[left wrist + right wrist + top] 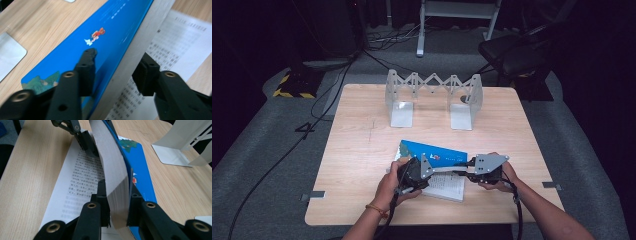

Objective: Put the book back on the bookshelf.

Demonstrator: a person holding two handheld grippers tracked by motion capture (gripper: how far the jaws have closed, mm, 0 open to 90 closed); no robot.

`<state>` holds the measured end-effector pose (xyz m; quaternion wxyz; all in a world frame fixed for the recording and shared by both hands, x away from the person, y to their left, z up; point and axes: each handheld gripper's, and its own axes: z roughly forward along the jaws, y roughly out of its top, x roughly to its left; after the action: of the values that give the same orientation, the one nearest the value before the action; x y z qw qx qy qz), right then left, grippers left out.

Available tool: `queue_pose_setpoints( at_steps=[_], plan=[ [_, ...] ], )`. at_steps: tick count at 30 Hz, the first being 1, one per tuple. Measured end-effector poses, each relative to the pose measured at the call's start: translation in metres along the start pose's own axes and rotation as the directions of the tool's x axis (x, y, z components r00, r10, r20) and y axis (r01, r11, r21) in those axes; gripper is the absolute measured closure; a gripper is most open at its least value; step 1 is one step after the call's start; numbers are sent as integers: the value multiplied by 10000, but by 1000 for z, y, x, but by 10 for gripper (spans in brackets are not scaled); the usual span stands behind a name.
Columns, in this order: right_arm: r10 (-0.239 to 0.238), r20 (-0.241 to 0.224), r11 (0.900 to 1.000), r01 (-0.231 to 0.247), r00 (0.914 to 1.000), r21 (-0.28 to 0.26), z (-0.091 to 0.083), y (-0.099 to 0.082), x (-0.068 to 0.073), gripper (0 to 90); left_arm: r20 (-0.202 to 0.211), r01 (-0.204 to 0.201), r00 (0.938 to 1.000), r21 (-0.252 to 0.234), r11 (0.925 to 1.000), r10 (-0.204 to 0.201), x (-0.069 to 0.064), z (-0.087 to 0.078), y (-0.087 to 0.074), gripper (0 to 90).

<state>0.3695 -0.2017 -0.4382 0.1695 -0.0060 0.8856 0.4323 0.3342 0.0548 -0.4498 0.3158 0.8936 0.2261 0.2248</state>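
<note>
A book with a blue cover [434, 150] lies open on the wooden table [362, 150], one printed page [448, 186] flat on the wood. A thick block of pages with the blue cover [136, 162] stands raised on edge and bows slightly. My right gripper [117, 200] is shut on this block near its lower end, one pad on the paper side and one on the cover. My left gripper [116, 70] clamps the same block farther along, one pad on the cover [105, 37] and the other on the page side. In the high view the left gripper [431, 170] and right gripper [463, 169] face each other over the book.
A grey metal expanding bookend rack [432, 92] stands at the table's far side, its flat feet [170, 156] resting on the wood. A dark chair [512, 55] and cables [327, 95] lie beyond the table on the floor. The near table edge runs just under my forearms.
</note>
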Motion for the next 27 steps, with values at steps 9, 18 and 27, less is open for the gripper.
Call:
queue_pose_setpoints(
  at_steps=[9, 18, 27],
  plan=[
    [1144, 444, 9917, -1114, 9924, -640, -16, -13, -15, 397, 88, 135, 9999, -1034, 9945, -126, 3, -2, -12, 722],
    [3222, 1906, 9461, -3221, 9273, -320, -47, -76, -55, 325, 445, 650, 9973, -1714, 9831, -581, 13, -8, -17, 736],
    [3692, 1867, 9200, -3865, 9104, 654, -23, -97, -60, 322, 897, 1233, 9904, -2355, 9640, -1048, 27, -18, -21, 748]
  ],
)
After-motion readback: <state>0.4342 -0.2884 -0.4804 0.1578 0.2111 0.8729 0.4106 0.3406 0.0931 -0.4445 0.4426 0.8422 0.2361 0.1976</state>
